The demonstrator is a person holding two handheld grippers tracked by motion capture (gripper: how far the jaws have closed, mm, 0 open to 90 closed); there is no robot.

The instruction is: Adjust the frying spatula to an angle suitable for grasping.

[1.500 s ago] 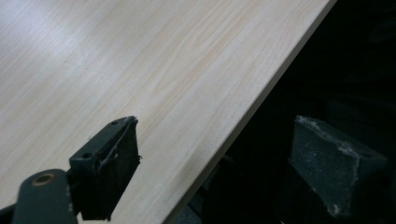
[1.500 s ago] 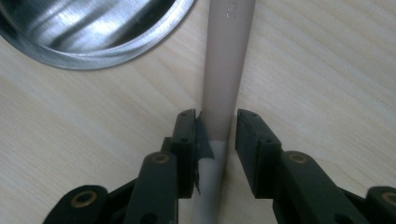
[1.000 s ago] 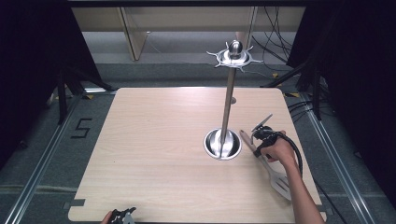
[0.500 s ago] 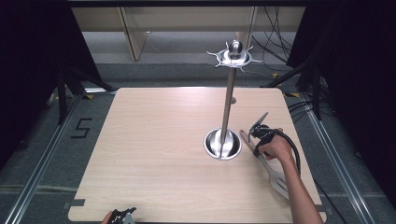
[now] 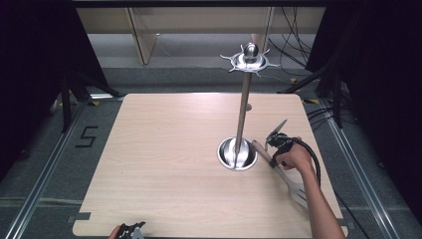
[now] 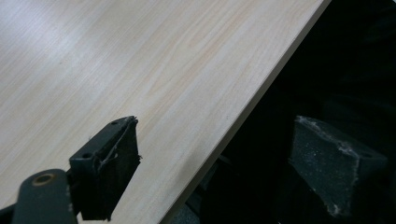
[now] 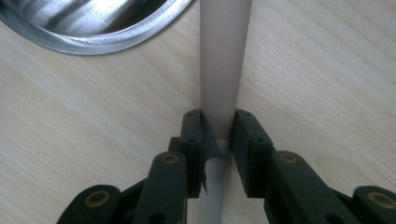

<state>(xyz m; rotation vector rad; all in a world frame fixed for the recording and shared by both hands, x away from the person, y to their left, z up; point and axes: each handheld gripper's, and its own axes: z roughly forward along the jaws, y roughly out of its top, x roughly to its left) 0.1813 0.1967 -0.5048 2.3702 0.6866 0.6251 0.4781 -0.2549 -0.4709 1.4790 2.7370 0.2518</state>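
A slotted spatula (image 5: 297, 190) with a beige handle (image 7: 224, 56) lies flat on the wooden table (image 5: 164, 149) at the right, its handle end pointing at the metal utensil stand (image 5: 243, 114). My right gripper (image 5: 273, 159) (image 7: 218, 119) is shut on that handle; its jaws have just been closing on it and both pads press its sides. The stand's round steel base (image 7: 93, 23) sits just ahead of the jaws. My left gripper (image 5: 132, 231) (image 6: 217, 126) hangs open and empty at the table's near edge, one finger (image 6: 112, 158) over the wood and the other past the edge.
The stand rises to a crown of hooks (image 5: 250, 60) with nothing hanging on it. Dark floor, rails and cables (image 5: 318, 114) surround the table. A light shelf unit (image 5: 144, 35) stands beyond the far edge.
The right hand and the spatula stay where they were. The left gripper has not moved either.
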